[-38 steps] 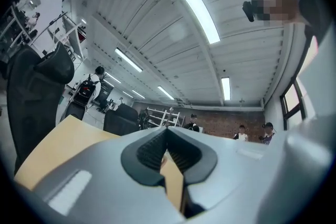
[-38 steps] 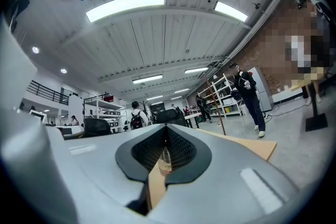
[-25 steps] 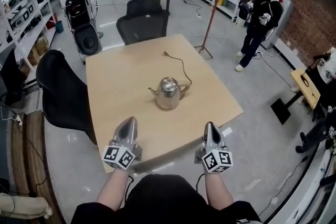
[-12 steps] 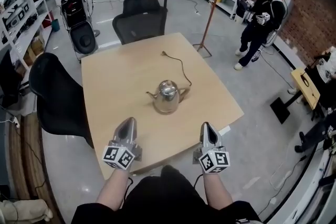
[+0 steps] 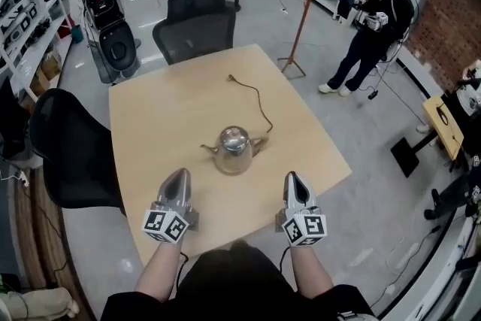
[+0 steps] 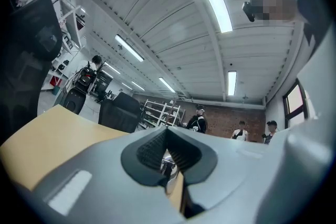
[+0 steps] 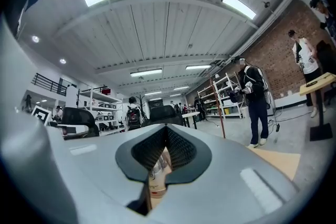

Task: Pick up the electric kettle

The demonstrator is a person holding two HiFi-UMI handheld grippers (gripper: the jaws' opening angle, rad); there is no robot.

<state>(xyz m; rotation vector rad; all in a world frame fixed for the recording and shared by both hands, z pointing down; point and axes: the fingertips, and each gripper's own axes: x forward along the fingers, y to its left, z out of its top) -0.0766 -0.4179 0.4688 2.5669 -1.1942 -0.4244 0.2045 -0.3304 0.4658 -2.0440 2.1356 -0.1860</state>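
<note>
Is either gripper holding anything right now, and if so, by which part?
Nothing is held. The left gripper and the right gripper are both shut and empty, short of the electric kettle, which stands untouched on the table.

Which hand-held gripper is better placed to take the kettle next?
Probably right: the kettle's handle faces the right hand-held gripper, its spout the left hand-held gripper. Both are shut, short of it.

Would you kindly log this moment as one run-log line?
phase: pre-grasp | left gripper: shut, empty | right gripper: shut, empty | electric kettle: upright on table, untouched
</note>
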